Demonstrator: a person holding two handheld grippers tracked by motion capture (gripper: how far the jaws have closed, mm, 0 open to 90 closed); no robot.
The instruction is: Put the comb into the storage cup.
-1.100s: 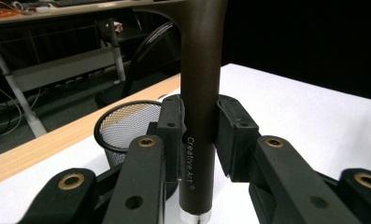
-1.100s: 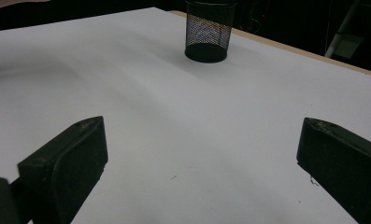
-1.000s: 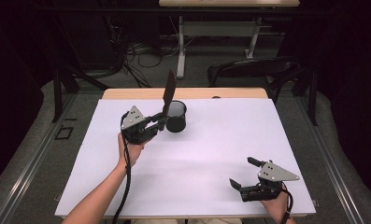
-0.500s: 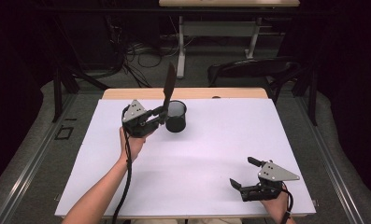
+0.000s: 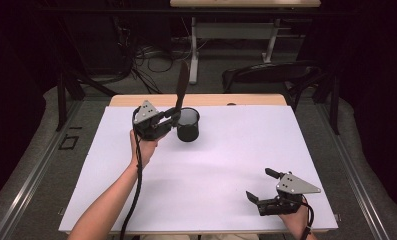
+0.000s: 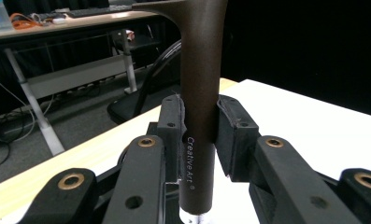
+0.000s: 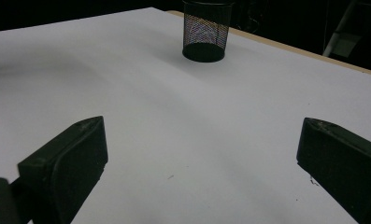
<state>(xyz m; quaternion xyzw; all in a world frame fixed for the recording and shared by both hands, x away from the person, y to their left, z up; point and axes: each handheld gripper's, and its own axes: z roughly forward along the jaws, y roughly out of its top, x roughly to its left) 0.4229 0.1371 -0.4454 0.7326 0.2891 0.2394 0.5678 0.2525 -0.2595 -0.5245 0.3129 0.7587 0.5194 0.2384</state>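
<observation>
The left gripper (image 5: 172,116) pinches the brown paintbrush (image 6: 199,93) by the mesh cup (image 5: 188,125); next, probably lower it in. The right gripper (image 5: 262,188) rests wide apart.

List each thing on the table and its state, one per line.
Left tool: shut on the brush handle.
Brush: upright, clamped, lifted beside the mesh cup.
Mesh cup: upright on the white sheet, looks empty.
Right tool: open, nothing between its jaws.

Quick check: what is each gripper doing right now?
Left gripper: shut on the dark brush handle.
Right gripper: open, holding nothing.
</observation>
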